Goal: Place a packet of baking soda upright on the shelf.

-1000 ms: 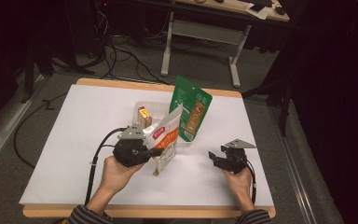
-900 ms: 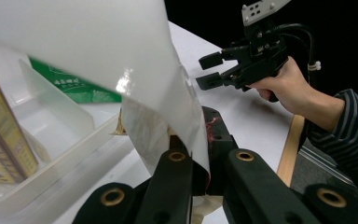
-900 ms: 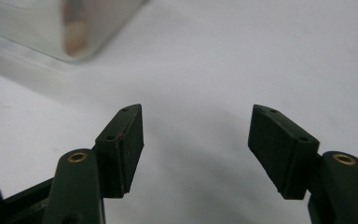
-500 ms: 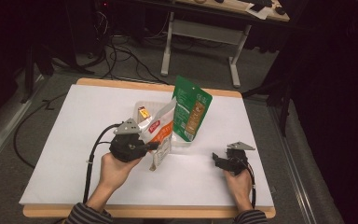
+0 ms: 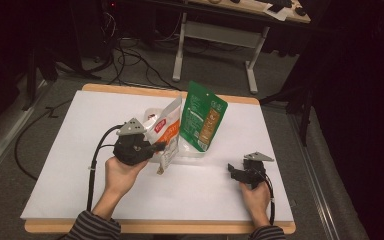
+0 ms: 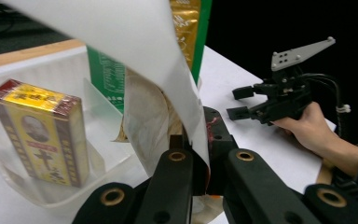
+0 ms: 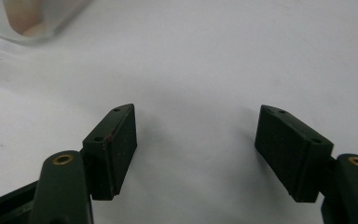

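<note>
The left gripper (image 5: 161, 146) clamps the white-and-orange snack pouch (image 5: 167, 131) above the clear plastic bin (image 6: 37, 186), awaiting lowering; the right gripper (image 5: 234, 172) gapes empty.

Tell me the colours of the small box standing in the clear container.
The small box is mostly yellow-gold with dark red edges and red markings, clearest in the left gripper view.

A clear plastic tray (image 5: 192, 152) sits on the white table top (image 5: 80, 150), near its middle and toward the far edge. In the tray a green and gold snack pouch (image 5: 202, 122) stands at the right, and a small yellow and red box (image 6: 39, 133) stands at the left. A white and orange pouch (image 5: 166, 132) is between them, just left of the green one, above the tray's near edge. The left gripper (image 5: 156, 147) is just left of that pouch; the right gripper (image 5: 235, 172) is well to the right, near the table's front.
</note>
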{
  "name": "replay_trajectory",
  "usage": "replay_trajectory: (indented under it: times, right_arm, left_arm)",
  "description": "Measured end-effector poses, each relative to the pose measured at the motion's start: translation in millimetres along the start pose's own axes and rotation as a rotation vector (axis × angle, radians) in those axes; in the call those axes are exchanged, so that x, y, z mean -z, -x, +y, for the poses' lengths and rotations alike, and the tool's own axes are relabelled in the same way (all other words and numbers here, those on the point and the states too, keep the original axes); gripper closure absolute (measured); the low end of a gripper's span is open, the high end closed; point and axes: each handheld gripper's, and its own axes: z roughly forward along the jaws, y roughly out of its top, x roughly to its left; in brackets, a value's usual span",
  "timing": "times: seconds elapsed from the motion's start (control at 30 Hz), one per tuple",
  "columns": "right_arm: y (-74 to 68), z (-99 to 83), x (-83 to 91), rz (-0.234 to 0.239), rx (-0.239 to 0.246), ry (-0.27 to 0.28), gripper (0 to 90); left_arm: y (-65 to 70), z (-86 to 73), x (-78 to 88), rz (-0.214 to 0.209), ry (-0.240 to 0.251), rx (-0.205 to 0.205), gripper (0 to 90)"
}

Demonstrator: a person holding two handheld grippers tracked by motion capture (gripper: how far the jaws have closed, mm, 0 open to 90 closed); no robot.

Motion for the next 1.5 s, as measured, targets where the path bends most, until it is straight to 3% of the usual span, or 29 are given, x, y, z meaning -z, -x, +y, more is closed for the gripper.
replay_trajectory:
  times: [0.47,0.9,1.5]
  right_arm:
    - [0.0,-0.1,0.0,-0.001,0.002,0.001,29.7]
    - [-0.1,-0.2,0.0,0.0,-0.002,0.002,29.7]
    - [0.0,-0.3,0.0,-0.001,-0.001,0.001,29.7]
  left_arm:
    - [-7.4,17.3,-7.2,0.05,0.021,0.0,90.0]
    - [-19.8,29.4,-31.4,0.119,0.027,0.012,90.0]
    - [-31.0,29.8,-59.7,0.202,0.042,0.04,90.0]
